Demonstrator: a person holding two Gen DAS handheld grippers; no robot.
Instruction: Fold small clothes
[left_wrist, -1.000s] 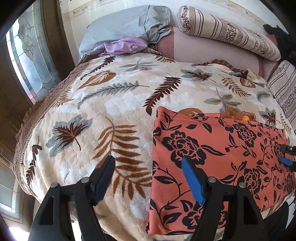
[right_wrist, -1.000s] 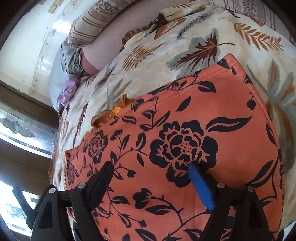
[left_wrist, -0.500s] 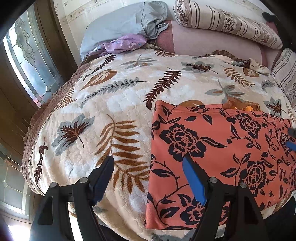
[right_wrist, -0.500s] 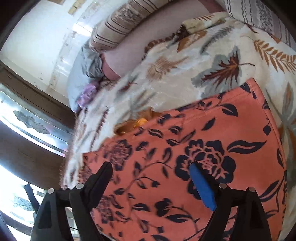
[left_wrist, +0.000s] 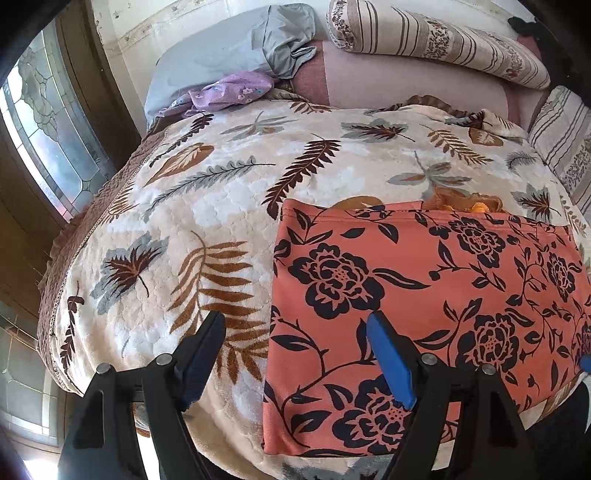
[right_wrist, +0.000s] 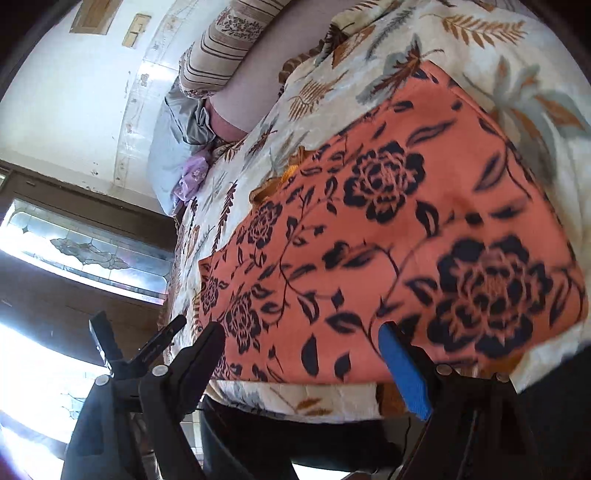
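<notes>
An orange cloth with dark flowers (left_wrist: 424, 295) lies flat on the bed, on top of a cream blanket with leaf prints (left_wrist: 221, 206). It sits at the near edge of the bed, on the right half in the left wrist view. The left tool (left_wrist: 295, 354) hangs over the near edge with its two fingers spread wide and nothing between them. Its blue finger (left_wrist: 388, 365) is over the cloth and its dark finger is over the blanket, so the left edge of the cloth runs between them. The right tool (right_wrist: 301, 363) is also spread wide and holds nothing. It hangs just off the near edge of the bed, and the cloth (right_wrist: 388, 229) lies in front of it, though this view is blurry. Something yellow-brown (left_wrist: 461, 203) peeks out from behind the far edge of the cloth. At the head of the bed are a grey pillow (left_wrist: 229, 55), a small purple cloth (left_wrist: 229, 90) and a striped pillow (left_wrist: 436, 40). A window (left_wrist: 48, 136) is on the left.
</notes>
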